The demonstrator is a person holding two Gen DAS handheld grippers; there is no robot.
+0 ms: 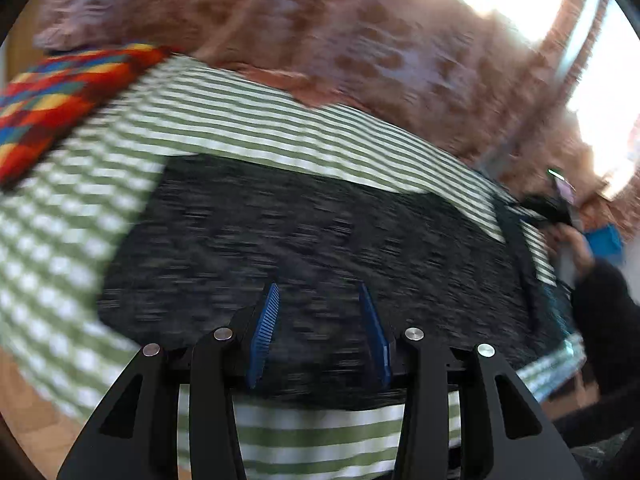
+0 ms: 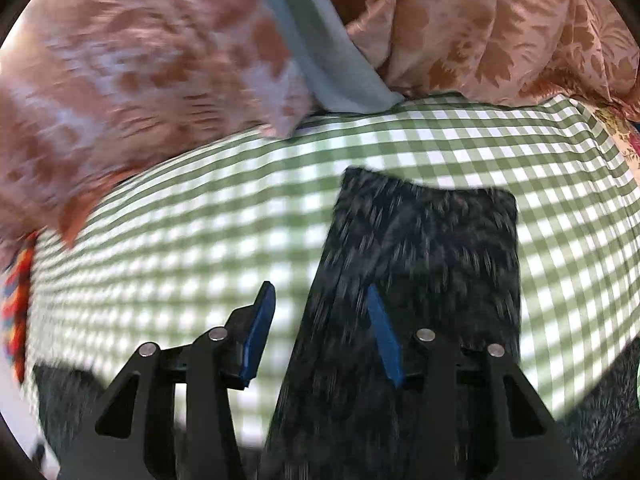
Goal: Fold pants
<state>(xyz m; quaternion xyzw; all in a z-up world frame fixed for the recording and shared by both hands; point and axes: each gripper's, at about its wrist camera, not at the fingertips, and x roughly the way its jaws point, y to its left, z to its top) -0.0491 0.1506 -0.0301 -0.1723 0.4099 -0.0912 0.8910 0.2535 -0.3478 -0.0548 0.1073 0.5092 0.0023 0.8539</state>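
On checked cloth (image 2: pixel 480 140), blurred pants (image 2: pixel 424 248) — lower end cut off

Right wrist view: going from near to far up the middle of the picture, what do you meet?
Right gripper, jaws apart → dark pants → green checked cloth → grey-blue fabric strip between the rust-patterned covers.
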